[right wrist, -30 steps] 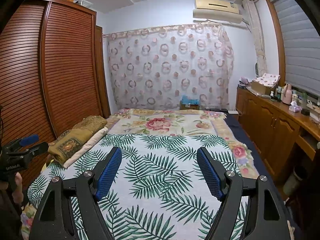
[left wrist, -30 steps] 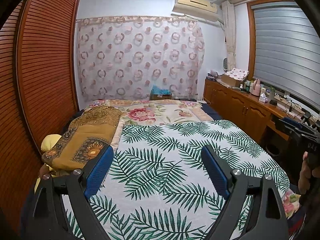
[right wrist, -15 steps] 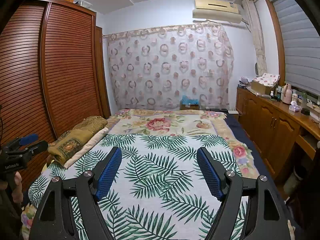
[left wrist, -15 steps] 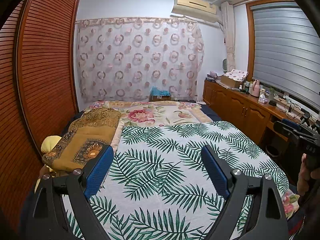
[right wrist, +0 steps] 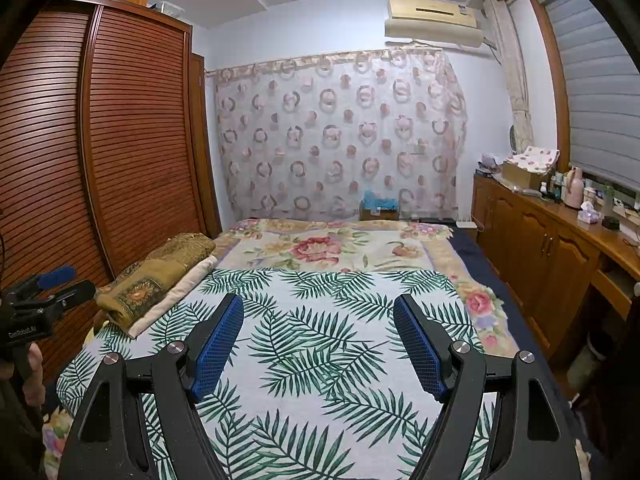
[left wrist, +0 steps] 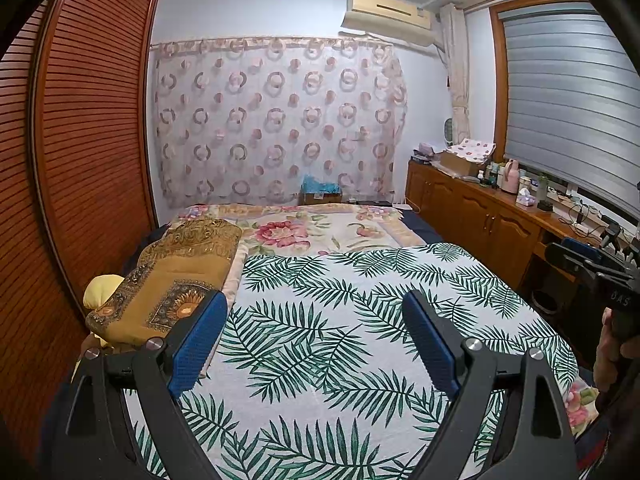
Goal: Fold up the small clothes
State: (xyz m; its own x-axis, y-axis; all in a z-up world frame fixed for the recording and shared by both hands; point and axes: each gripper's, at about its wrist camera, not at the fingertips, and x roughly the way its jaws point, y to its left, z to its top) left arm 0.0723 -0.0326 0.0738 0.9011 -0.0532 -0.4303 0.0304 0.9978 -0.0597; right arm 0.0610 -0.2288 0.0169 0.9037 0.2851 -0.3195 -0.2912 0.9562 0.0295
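My left gripper (left wrist: 314, 304) hangs open over a bed, its blue pads (left wrist: 198, 340) wide apart with nothing between them. My right gripper (right wrist: 318, 304) is open too and holds nothing. Both point slightly down at a white cloth with green palm leaves (left wrist: 352, 320) (right wrist: 320, 332) spread flat on the bed. No small garment shows in either view. The right gripper (left wrist: 596, 268) and the hand holding it appear at the right edge of the left wrist view; the left gripper (right wrist: 44, 300) shows at the left edge of the right wrist view.
A folded ochre blanket (left wrist: 172, 284) (right wrist: 156, 276) and a yellow pillow (left wrist: 100, 286) lie along the bed's left side by the slatted wardrobe (left wrist: 88, 140). A floral quilt (right wrist: 328, 248) covers the far half. A wooden cabinet (right wrist: 552, 252) with bottles runs along the right wall.
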